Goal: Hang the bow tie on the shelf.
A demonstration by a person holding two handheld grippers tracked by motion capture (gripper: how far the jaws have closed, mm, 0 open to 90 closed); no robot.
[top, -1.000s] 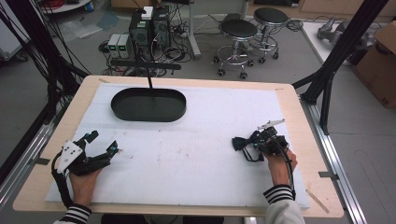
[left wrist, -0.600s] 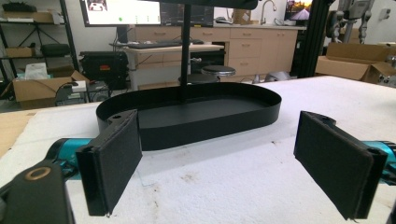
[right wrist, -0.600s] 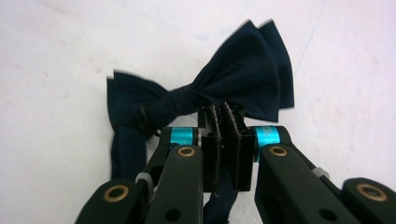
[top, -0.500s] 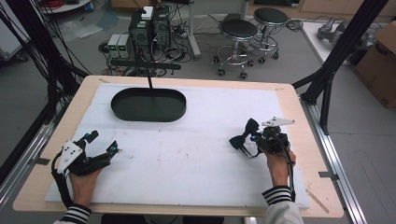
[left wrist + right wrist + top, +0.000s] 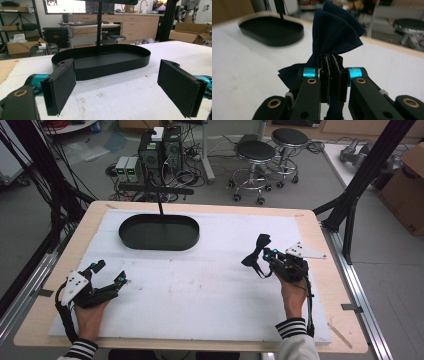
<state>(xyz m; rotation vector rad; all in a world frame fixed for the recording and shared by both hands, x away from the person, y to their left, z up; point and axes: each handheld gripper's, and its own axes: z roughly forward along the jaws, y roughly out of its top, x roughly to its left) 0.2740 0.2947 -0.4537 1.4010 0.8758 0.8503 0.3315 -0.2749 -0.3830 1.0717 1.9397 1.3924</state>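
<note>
Navy fabric bow tie (image 5: 336, 32) pinched in right gripper (image 5: 331, 75), left gripper (image 5: 125, 86) fingers spread wide, oval black tray (image 5: 159, 232)

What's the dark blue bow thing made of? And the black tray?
The bow tie looks like soft woven cloth: matte, with folds and creases. The black tray seems thin painted metal, possibly plastic: a smooth, slightly shiny, stiff, thin wall.

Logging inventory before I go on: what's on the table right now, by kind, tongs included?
Tongs: 2, the left tongs open on the mat, the right tongs shut on the bow tie
Bow tie, dark blue: 1
Black oval tray: 1
White mat: 1
Total: 5
</note>
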